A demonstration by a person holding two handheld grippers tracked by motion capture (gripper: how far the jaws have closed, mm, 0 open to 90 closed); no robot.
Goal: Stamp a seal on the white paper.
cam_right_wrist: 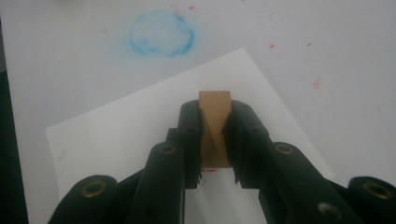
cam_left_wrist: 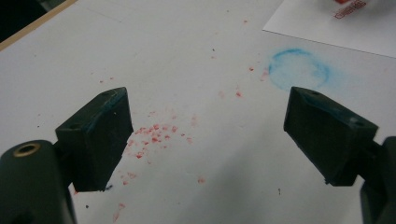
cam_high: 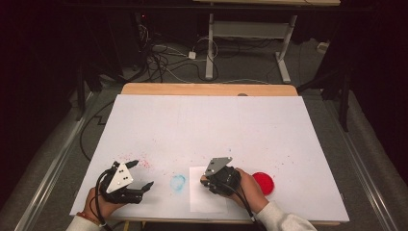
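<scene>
My right gripper (cam_right_wrist: 215, 109) is shut on a small tan wooden block (cam_right_wrist: 215, 122), which stands upright between its black pads over a white sheet of paper (cam_right_wrist: 116, 126). From above, that gripper (cam_high: 207, 181) sits over the sheet (cam_high: 208, 201) near the table's front edge. A round red pad (cam_high: 263, 183) lies just right of the hand. My left gripper (cam_high: 143, 173) rests at the front left, open, with nothing between its jaws (cam_left_wrist: 205, 126). A red printed mark (cam_left_wrist: 348, 9) shows on the paper's corner (cam_left_wrist: 345, 32).
A blue ring stain (cam_high: 178, 182) marks the white table cover (cam_high: 207, 125) between the two grippers. Red specks (cam_left_wrist: 156, 133) are scattered in front of the left gripper. Beyond the table's wooden far edge (cam_high: 207, 89) are cables and a desk frame on the floor.
</scene>
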